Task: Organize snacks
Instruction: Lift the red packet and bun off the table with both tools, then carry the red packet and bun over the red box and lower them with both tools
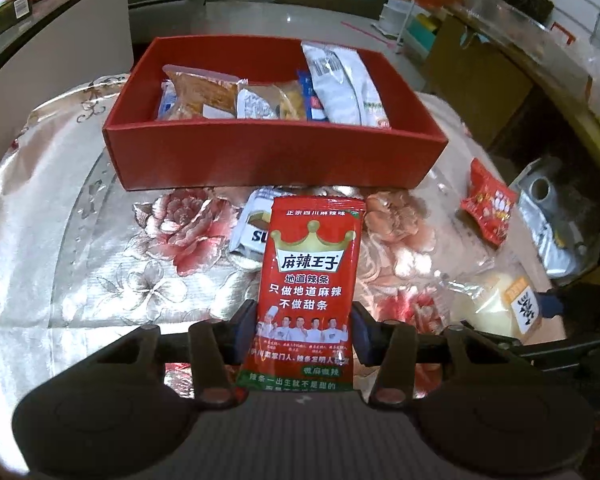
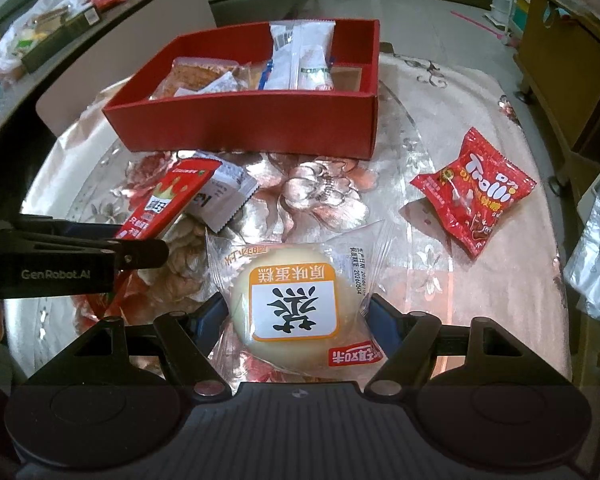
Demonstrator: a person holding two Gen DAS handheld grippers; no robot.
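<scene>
The left claw (image 1: 305,322) clamps a red spicy-strip packet (image 1: 310,280), lifted ahead of the red box (image 1: 276,160). The right claw (image 2: 300,320), half open, pinches the wrapped steamed cake (image 2: 296,300) on the tabletop (image 2: 440,280); a Trolli bag (image 2: 474,192) lies beyond it to the right.

The red spicy-strip packet (image 1: 309,292) reads "麻辣王子" under a crown. At right of the frame, the red candy bag (image 2: 474,192) says "Trolli". The black hand-held gripper arm (image 2: 56,268) at left reads "GenRobot.AI".

Red spicy-strip packet (image 1: 306,292) upright, center of left wrist view, pinched at its lower sides. Steamed cake (image 2: 296,300) in clear wrap, lower center of right view. Trolli bag (image 2: 474,192) flat on cloth, right. Red box (image 2: 256,120) upper center, several snacks inside.
</scene>
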